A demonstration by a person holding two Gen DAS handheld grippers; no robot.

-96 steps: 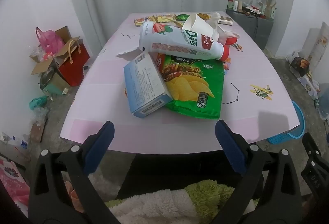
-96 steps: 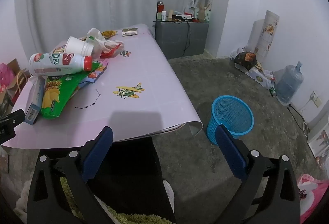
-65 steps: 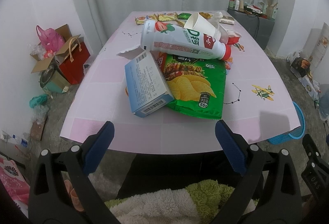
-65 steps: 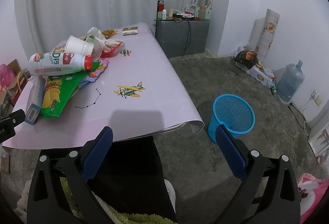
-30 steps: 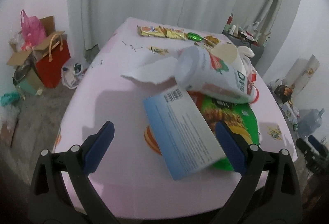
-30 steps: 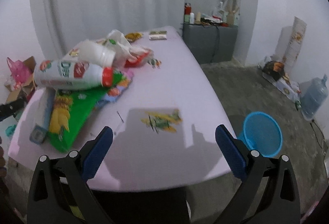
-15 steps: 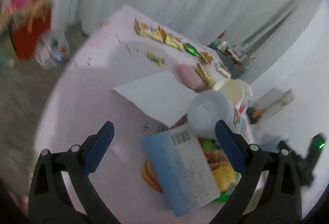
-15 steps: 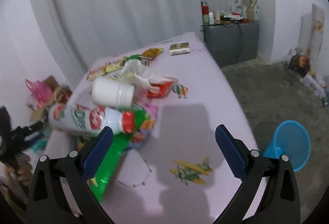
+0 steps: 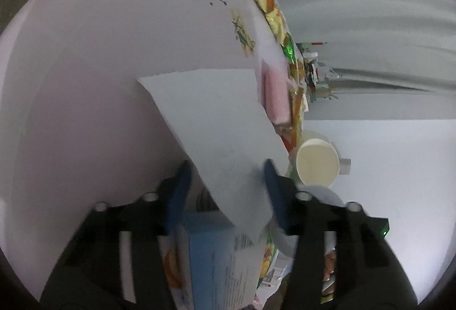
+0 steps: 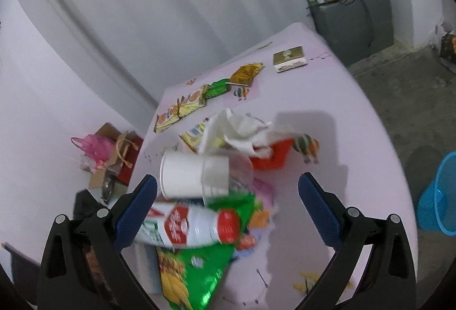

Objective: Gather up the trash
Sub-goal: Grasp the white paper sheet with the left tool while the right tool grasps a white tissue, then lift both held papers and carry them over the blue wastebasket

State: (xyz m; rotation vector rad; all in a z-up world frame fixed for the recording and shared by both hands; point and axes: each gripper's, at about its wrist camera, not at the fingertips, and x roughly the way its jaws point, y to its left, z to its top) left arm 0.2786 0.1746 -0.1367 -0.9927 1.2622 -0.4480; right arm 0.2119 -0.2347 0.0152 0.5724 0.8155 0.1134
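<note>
Left gripper point(image 9: 226, 184): jaws have just been closing, now narrowed around the near end of a white paper sheet point(image 9: 216, 122); whether the pads point(image 9: 179, 190) press it yet, cannot tell. Blue box point(image 9: 211, 261) lies just below.

Right gripper point(image 10: 228, 207): jaws wide, holding nothing, above a white bottle point(image 10: 188, 224) and paper cup point(image 10: 193, 176) on the green chip bag point(image 10: 196, 264).

Step, by my reading: first pickup. Next calls for a firm pinch, a lift, a carry to the blue basket point(image 10: 439, 196) on the floor, well apart from the pile.
</note>
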